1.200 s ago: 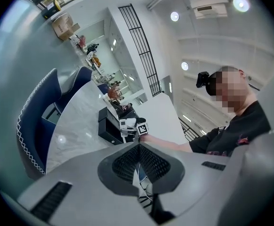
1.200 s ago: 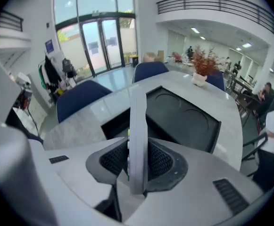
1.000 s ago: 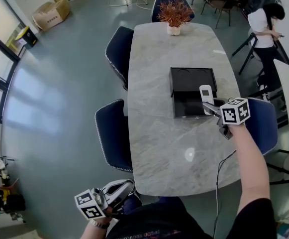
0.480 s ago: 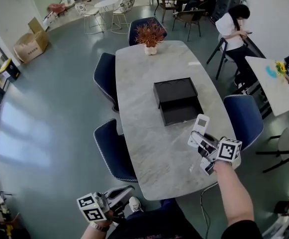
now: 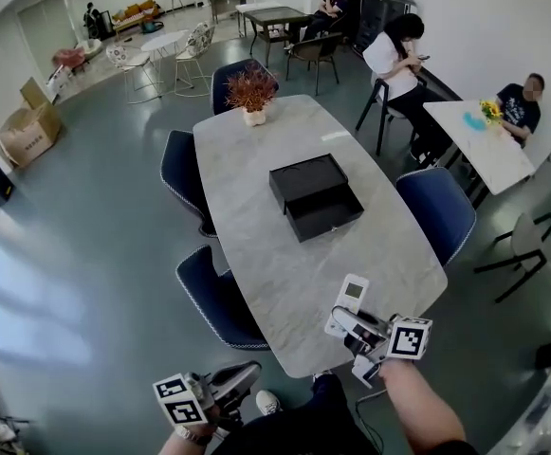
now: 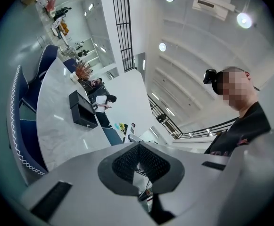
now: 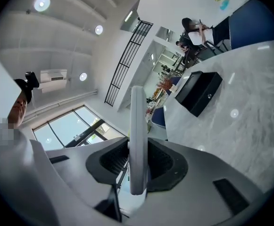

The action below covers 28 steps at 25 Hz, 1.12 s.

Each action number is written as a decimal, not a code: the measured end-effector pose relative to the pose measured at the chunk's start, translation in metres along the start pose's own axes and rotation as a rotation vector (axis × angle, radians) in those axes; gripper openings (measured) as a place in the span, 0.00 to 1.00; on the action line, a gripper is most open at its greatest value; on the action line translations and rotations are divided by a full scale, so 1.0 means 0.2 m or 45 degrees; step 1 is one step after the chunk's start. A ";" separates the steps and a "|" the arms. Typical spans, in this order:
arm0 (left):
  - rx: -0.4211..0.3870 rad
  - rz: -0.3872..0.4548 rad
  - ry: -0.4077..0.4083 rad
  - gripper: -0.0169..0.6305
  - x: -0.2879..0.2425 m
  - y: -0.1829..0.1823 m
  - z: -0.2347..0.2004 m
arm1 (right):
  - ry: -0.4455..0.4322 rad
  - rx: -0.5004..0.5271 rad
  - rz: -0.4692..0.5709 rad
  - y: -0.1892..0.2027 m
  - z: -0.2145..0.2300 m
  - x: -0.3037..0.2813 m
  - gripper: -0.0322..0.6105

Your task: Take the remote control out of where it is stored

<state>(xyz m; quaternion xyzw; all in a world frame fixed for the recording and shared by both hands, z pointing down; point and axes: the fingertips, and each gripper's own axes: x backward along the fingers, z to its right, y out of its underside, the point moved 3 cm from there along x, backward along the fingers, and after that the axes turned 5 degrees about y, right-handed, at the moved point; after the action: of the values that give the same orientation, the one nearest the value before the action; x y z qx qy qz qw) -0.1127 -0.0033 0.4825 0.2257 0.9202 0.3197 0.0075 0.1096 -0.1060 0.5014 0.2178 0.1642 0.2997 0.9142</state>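
left gripper: jaws together (low) | right gripper: clamping remote control

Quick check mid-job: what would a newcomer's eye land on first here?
The white remote control clamped in the right tool over the marble table's near edge. Behind it, mid-table, the black box sits with its drawer pulled open. The left tool hangs shut and empty, off the table.
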 end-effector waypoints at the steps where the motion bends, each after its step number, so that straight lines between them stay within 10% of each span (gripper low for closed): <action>1: 0.001 -0.016 0.017 0.03 0.01 0.01 0.01 | -0.006 -0.011 0.006 0.06 -0.04 0.02 0.23; 28: 0.006 -0.132 0.167 0.03 0.05 0.24 0.23 | -0.179 -0.182 0.017 0.82 -0.52 0.34 0.23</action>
<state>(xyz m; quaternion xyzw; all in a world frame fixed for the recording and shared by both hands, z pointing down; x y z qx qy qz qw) -0.0947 0.0604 0.4756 0.1564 0.9298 0.3310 -0.0370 0.0390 0.0872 0.4832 0.1733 0.0765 0.3008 0.9347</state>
